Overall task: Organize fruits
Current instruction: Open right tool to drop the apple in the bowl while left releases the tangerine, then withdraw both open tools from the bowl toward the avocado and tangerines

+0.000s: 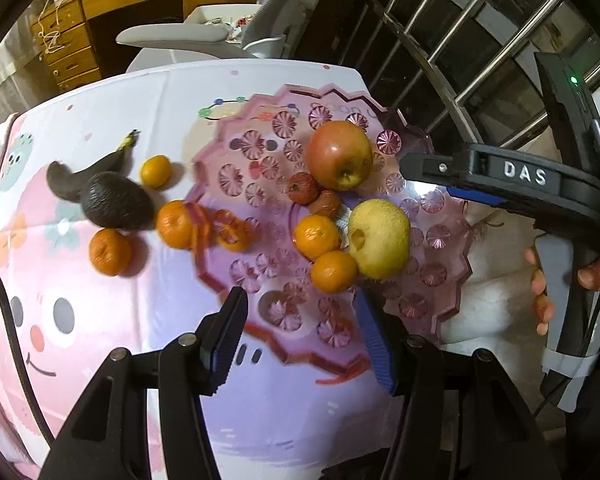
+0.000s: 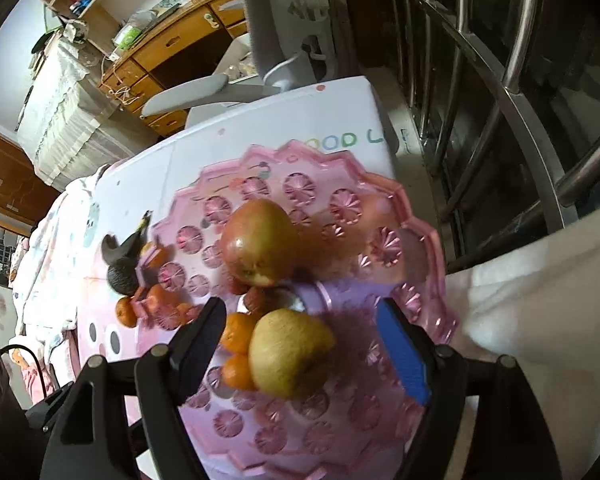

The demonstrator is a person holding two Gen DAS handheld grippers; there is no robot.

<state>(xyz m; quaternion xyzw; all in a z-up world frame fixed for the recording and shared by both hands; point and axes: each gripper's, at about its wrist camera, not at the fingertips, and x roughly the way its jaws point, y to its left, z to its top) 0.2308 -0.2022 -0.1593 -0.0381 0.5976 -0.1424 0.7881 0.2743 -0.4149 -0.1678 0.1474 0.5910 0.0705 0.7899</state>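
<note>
A pink plastic fruit tray (image 1: 416, 304) (image 2: 420, 216) holds a red apple (image 1: 339, 155) (image 2: 260, 240), a yellow pear (image 1: 380, 238) (image 2: 288, 352), two tangerines (image 1: 316, 237) (image 1: 334, 272) and two small red fruits (image 1: 302, 188). On the cloth left of the tray lie a dark avocado (image 1: 116, 200), a blackened banana (image 1: 88, 172) and three more tangerines (image 1: 156, 171) (image 1: 176, 224) (image 1: 110, 251). My left gripper (image 1: 300, 336) is open and empty over the tray's near rim. My right gripper (image 2: 300, 344) is open, its fingers either side of the pear without touching it; it also shows from the side in the left wrist view (image 1: 440, 178).
The table has a white and pink cartoon cloth (image 1: 100, 340). A grey office chair (image 1: 204, 36) stands behind the table, with a wooden desk (image 1: 112, 8) further back. A metal railing (image 1: 480, 52) runs along the right side.
</note>
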